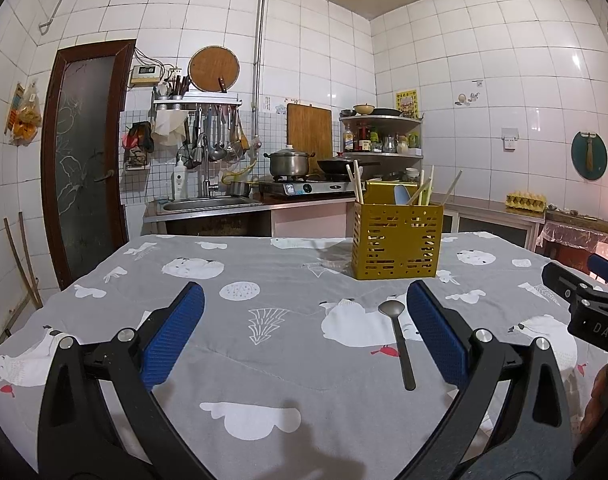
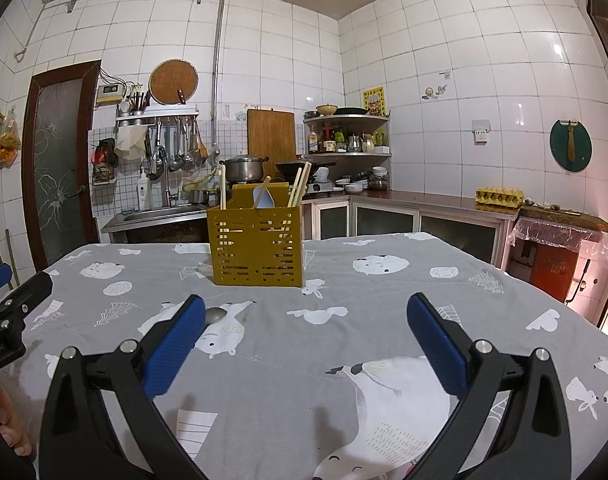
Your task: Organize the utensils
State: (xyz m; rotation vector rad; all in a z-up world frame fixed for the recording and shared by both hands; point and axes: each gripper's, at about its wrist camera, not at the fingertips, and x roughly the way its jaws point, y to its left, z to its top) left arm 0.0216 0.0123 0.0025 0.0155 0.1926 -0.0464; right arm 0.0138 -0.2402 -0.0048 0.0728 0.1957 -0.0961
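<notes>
Hovering both grippers low over the table (image 1: pixel 264 380), jaws spread wide, nothing held in either. Left gripper (image 1: pixel 304 332) has the spoon (image 1: pixel 398 340) lying flat on the cloth just inside its right-hand finger (image 1: pixel 436 332), bowl pointing away toward the caddy (image 1: pixel 398 242), handle toward me. In the right wrist view only the spoon bowl (image 2: pixel 216 315) shows, peeking past the right gripper's (image 2: pixel 306 336) left finger (image 2: pixel 176 344).

Caddy stands upright further back, near the far edge, chopsticks (image 1: pixel 356 184) and a pale blue scoop (image 1: pixel 402 194) already in it. Spoon looks like the one piece left out.

My read: left gripper takes it. I'd shift a little right so the handle sits centred between the pads, drop until they touch cloth, then close across the handle's middle. Thin, flat metal on soft fabric; expect it to slip or snag cloth if I pinch too high.
</notes>
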